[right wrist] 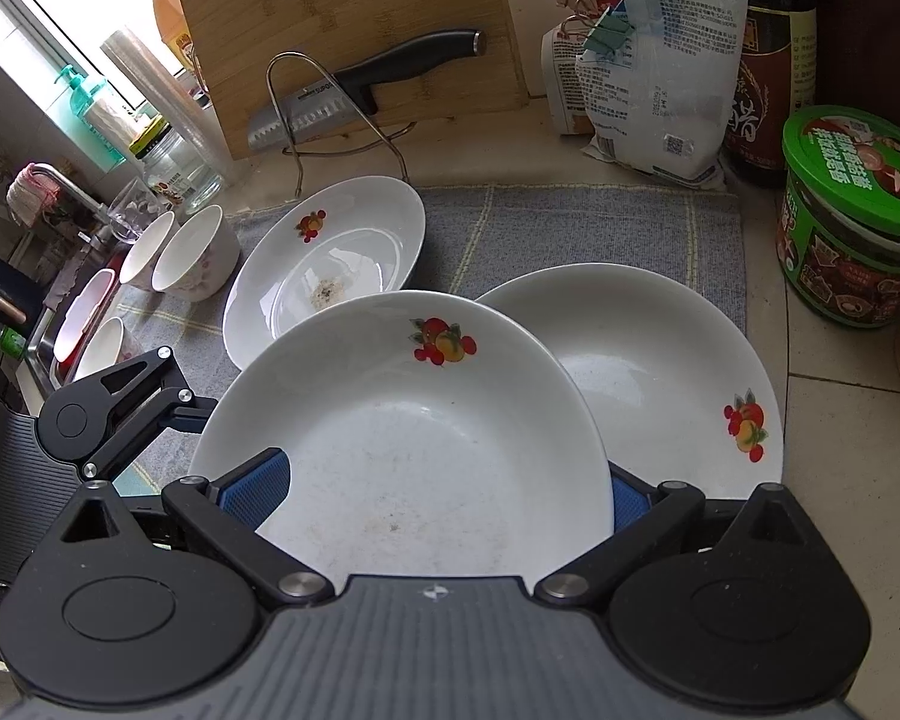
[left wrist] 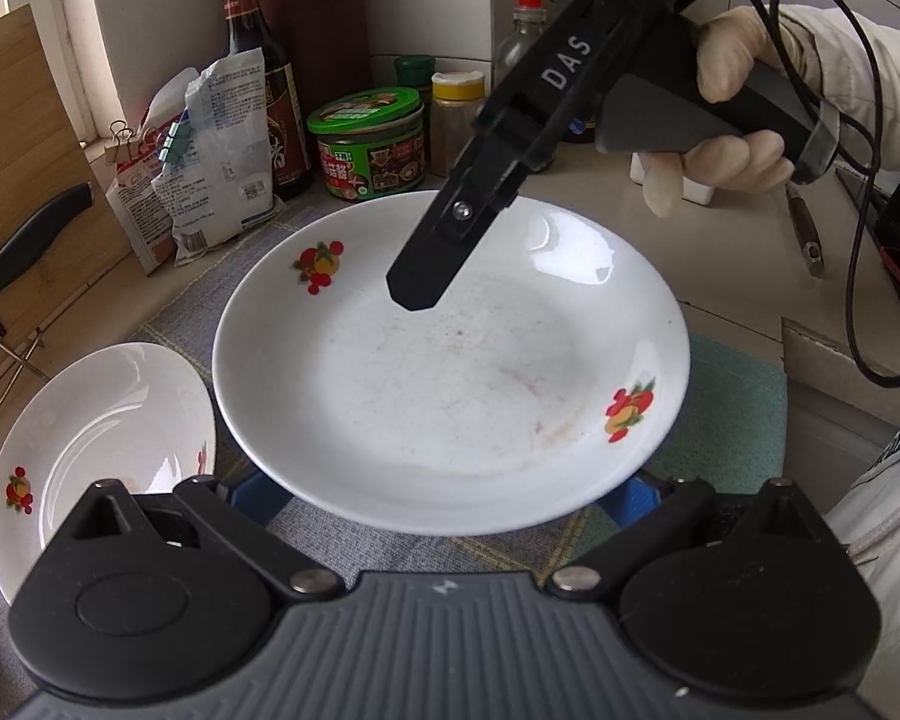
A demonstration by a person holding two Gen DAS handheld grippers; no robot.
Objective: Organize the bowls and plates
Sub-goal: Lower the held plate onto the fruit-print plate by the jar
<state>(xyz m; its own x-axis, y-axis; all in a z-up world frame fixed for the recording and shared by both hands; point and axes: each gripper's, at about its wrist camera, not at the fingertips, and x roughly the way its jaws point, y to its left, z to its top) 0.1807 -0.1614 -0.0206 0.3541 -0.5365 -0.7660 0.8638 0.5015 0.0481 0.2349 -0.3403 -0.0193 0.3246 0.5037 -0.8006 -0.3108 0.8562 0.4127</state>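
1. The left gripper [left wrist: 447, 498] was low at the near rim of the fruit plate [left wrist: 450, 372]. It pointed forward over the plate, and its jaws were spread wide. The two blue pads showed at the left and the right under the rim. I cannot tell if they touched it.
2. To the left of this gripper and near it, a second plate [left wrist: 90, 438] lay flat on the grey cloth [left wrist: 168, 324]. It was white with the same fruit print.
3. The fruit plate was straight in front of the left gripper. It was white and shallow, with one fruit print on the far left rim and one on the near right rim. The middle had faint brown stains.
4. The right gripper [left wrist: 414, 294] came down from the upper right at a steep slant, with its tip over the far part of the fruit plate. A gloved hand [left wrist: 732, 108] held its handle.
5. In the right wrist view, two white bowls [right wrist: 195, 252] stood far to the left of the right gripper.
6. In that view the jaws of the right gripper were also wide apart, with the fruit plate between the blue pads, and no grasp was visible.
7. To the right, the fruit plate overlapped a lower plate [right wrist: 660, 372], also white with a fruit print.
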